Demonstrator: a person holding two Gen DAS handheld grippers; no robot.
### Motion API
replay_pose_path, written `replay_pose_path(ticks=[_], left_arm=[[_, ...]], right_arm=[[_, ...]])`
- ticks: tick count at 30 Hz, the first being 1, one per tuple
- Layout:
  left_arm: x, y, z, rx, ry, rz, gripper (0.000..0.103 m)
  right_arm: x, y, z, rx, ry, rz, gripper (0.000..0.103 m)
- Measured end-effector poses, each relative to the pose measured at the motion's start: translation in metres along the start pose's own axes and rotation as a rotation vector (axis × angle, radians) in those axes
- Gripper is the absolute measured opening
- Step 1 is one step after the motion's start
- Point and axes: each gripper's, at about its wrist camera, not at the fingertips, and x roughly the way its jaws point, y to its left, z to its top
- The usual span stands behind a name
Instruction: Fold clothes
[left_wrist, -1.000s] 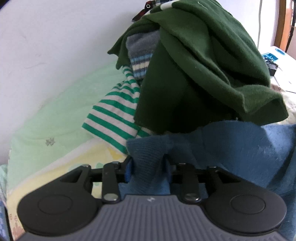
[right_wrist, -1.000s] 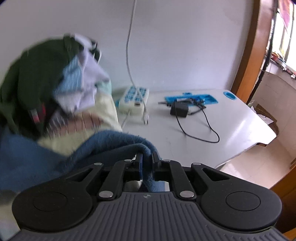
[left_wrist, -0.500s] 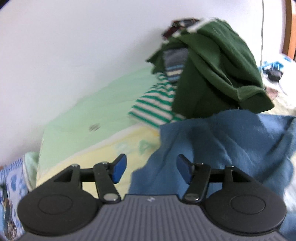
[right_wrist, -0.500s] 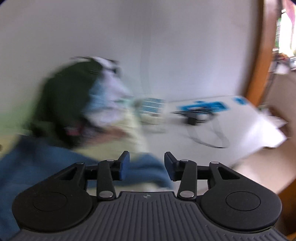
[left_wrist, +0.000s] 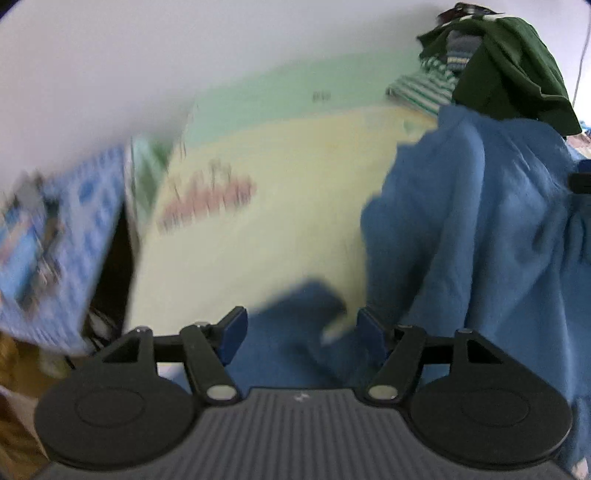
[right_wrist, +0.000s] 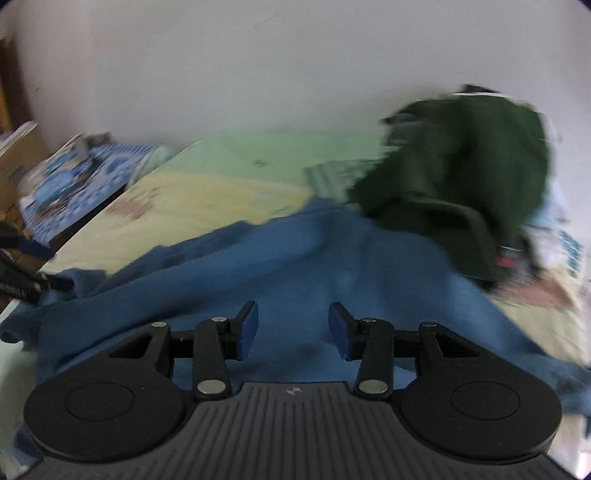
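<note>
The left hand-held gripper (left_wrist: 301, 334) has its jaws spread wide with nothing between them, hovering over a fold of the blue sweater (left_wrist: 480, 229). The right hand-held gripper (right_wrist: 291, 330) is likewise spread and grips nothing, the blue sweater (right_wrist: 295, 266) lying flat beneath it on the pale yellow and green bedsheet (right_wrist: 207, 188). Beyond the sweater, a dark green garment (right_wrist: 461, 170) tops a clothes pile, over a green-striped shirt (left_wrist: 421, 88).

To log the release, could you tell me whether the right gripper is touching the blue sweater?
Cannot tell: in the right wrist view the right gripper is open above the blue sweater.
</note>
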Motion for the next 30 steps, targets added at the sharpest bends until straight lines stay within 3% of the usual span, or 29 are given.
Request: replay_pose_path(ticks=[9,14,19,24,25,26,27,29,30], left_arm=[[0.032,0.006,0.002,-0.097,0.005,-0.175,0.069],[0.033,0.0,-0.012,-0.039,-0.002,-0.224,0.072],[0.021,0.002,-0.033,0.04,-0.034,-0.213,0.072],[0.004,0.009,-0.061,0.12,-0.074,-0.214,0.072],[0.002,0.007,-0.066,0.137,-0.089,-0.208,0.071],[0.001,0.006,-0.07,0.141,-0.102,-0.202,0.07],[0.003,0.005,-0.072,0.142,-0.111,-0.198,0.067],[0.005,0.0,-0.073,0.153,-0.133,-0.198,0.045],[0.006,-0.001,-0.072,0.152,-0.139,-0.214,0.021]], right_arm=[[0.076,0.063,0.052,0.106,0.108,0.083,0.051],[0.114,0.089,0.062,0.198,0.193,0.005,0.053],[0.142,0.113,0.06,0.239,0.241,-0.075,0.054],[0.147,0.138,0.052,0.096,0.194,-0.169,0.058],[0.147,0.143,0.049,0.063,0.184,-0.185,0.056],[0.148,0.145,0.049,0.04,0.174,-0.185,0.047],[0.149,0.147,0.049,0.017,0.164,-0.184,0.039],[0.151,0.15,0.051,-0.01,0.151,-0.195,0.017],[0.149,0.148,0.052,-0.002,0.142,-0.195,0.01]])
